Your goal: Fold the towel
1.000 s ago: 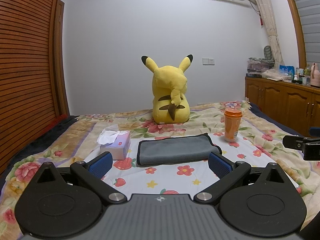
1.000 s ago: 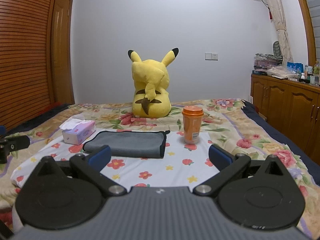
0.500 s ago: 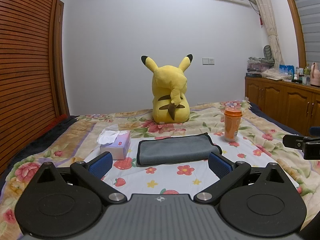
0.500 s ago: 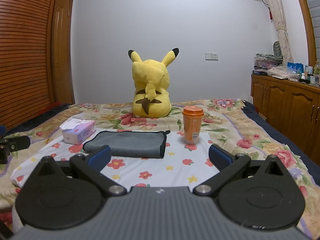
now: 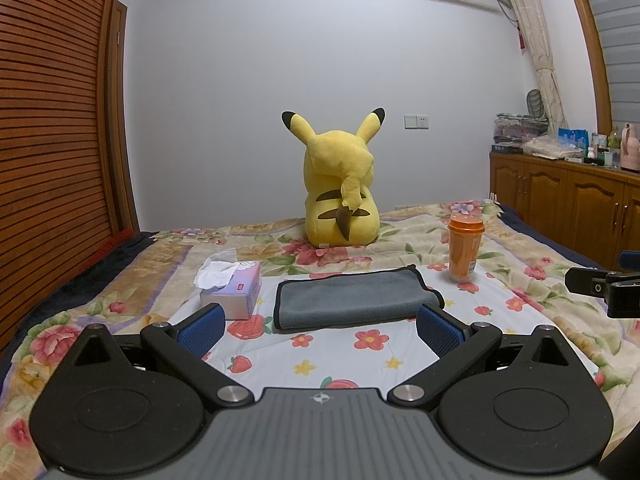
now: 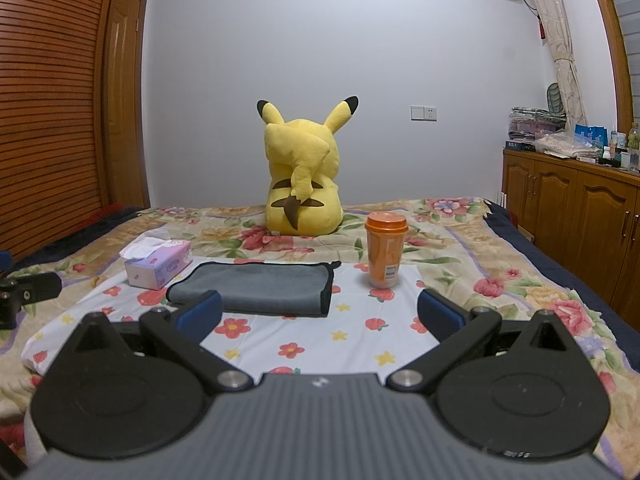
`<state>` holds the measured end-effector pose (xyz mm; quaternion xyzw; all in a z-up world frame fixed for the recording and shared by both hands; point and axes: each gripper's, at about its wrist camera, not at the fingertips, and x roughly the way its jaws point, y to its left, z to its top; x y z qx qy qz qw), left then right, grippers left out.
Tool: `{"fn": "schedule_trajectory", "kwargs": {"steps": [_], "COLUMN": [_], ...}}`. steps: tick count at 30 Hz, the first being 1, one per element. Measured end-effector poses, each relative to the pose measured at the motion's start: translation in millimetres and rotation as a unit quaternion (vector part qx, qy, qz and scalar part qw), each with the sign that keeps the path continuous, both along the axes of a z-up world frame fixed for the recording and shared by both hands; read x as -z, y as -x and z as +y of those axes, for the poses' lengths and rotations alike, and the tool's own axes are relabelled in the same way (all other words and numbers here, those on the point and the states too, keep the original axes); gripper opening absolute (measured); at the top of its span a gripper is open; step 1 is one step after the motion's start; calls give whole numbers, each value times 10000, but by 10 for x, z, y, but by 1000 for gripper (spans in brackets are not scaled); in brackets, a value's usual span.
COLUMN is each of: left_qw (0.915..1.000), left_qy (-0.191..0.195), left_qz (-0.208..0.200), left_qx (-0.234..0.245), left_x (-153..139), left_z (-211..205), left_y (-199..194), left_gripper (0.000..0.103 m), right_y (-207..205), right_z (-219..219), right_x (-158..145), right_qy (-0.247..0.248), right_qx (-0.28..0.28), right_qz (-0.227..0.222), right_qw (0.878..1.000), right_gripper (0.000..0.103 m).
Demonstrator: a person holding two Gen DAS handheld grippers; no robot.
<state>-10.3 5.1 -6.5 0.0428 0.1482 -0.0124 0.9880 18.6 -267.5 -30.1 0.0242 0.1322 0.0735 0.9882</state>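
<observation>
A grey towel with a black hem (image 5: 354,298) lies folded flat on the white flowered sheet (image 5: 340,356) on the bed. It also shows in the right wrist view (image 6: 256,288). My left gripper (image 5: 320,326) is open and empty, held just short of the towel's near edge. My right gripper (image 6: 320,316) is open and empty, nearer the towel's right end. Each gripper's tip shows at the edge of the other's view.
A tissue box (image 5: 234,288) stands left of the towel. An orange lidded cup (image 5: 464,246) stands to its right. A yellow plush toy (image 5: 340,192) sits behind. A wooden cabinet (image 5: 568,204) lines the right wall, a slatted wardrobe (image 5: 48,120) the left.
</observation>
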Motion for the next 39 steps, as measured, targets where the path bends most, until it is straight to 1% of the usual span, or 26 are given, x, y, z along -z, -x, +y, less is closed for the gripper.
{"fn": "schedule_trajectory", "kwargs": {"steps": [39], "left_qw": [10000], "left_qy": [-20], "left_qz": [33], "left_qx": [-6], "left_x": [28], "left_z": [23], "left_y": [-24], "left_gripper": [103], "right_y": [0], "right_z": [0], "right_x": [2], "right_qy": [-5], "right_qx": [-5], "right_qz": [-2], "right_qw": [10000], "right_gripper": [103]}}
